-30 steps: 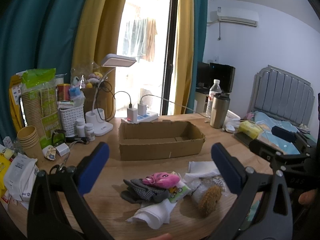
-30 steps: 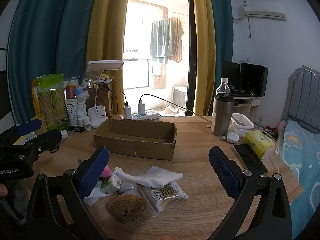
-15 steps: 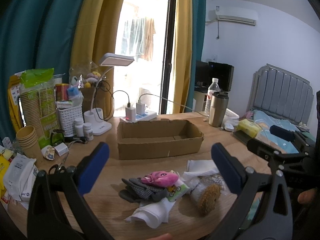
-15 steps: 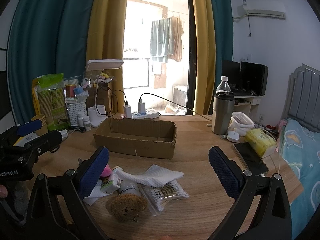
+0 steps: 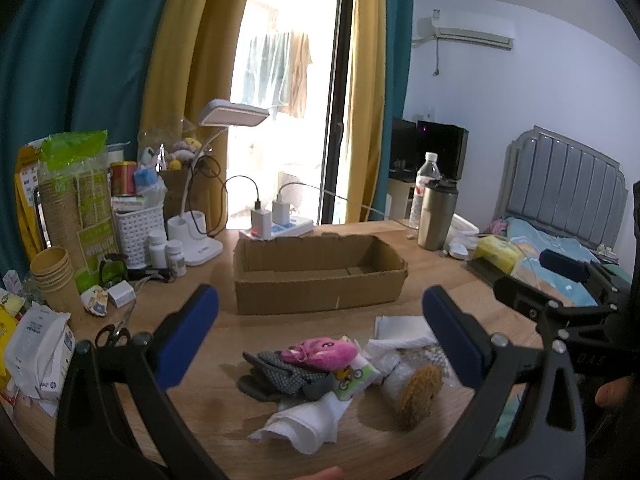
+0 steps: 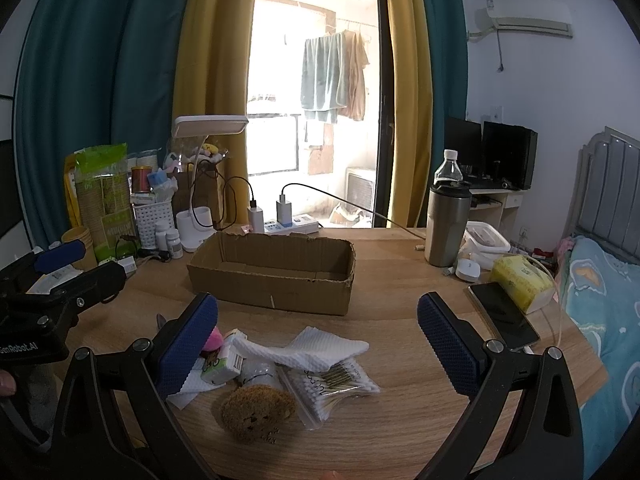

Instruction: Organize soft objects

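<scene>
A pile of small things lies on the wooden table in front of an empty cardboard box [image 5: 318,276] [image 6: 272,270]. The pile holds a pink plush toy [image 5: 320,354], a grey glove [image 5: 280,376], a white cloth [image 5: 304,424] [image 6: 316,348], a brown fuzzy ball [image 5: 418,394] [image 6: 256,412], a small tissue pack [image 6: 222,364] and a bag of cotton swabs [image 6: 332,384]. My left gripper [image 5: 320,340] is open and empty, above and short of the pile. My right gripper [image 6: 318,344] is open and empty, also above the pile.
At the back left stand a desk lamp [image 5: 232,116], a white basket [image 5: 138,228], pill bottles [image 5: 168,252], paper cups [image 5: 54,276], scissors [image 5: 112,334] and a wipes pack [image 5: 38,350]. A steel tumbler [image 6: 446,226], a phone [image 6: 502,316] and a yellow tissue pack [image 6: 522,282] are right. A power strip [image 6: 288,224] lies behind the box.
The left wrist view has shifted slightly, so the pile sits a little lower and further left between the fingers. Both grippers stay open. Nothing on the table has moved.
</scene>
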{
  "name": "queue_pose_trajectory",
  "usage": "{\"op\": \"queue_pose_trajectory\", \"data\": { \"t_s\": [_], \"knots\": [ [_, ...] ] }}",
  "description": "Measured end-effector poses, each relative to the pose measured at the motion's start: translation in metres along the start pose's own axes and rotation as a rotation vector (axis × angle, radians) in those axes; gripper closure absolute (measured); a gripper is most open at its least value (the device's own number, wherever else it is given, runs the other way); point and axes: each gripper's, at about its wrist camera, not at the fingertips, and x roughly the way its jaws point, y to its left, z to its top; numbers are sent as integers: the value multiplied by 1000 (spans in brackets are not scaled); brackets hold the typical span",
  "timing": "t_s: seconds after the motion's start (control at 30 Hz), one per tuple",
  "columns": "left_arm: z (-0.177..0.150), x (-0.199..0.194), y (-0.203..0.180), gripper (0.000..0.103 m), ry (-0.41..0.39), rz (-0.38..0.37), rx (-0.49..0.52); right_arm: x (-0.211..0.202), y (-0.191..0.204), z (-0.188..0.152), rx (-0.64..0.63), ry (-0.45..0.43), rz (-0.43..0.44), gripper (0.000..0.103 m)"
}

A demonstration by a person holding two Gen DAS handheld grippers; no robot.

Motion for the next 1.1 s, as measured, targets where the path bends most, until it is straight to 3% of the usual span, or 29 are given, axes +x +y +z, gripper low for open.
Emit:
{"op": "queue_pose_trajectory", "data": {
  "t_s": [1.1],
  "knots": [
    [-38, 86, 1, 0, 254, 4, 1, 81, -24, -37, 83, 226, 15, 1]
  ]
}}
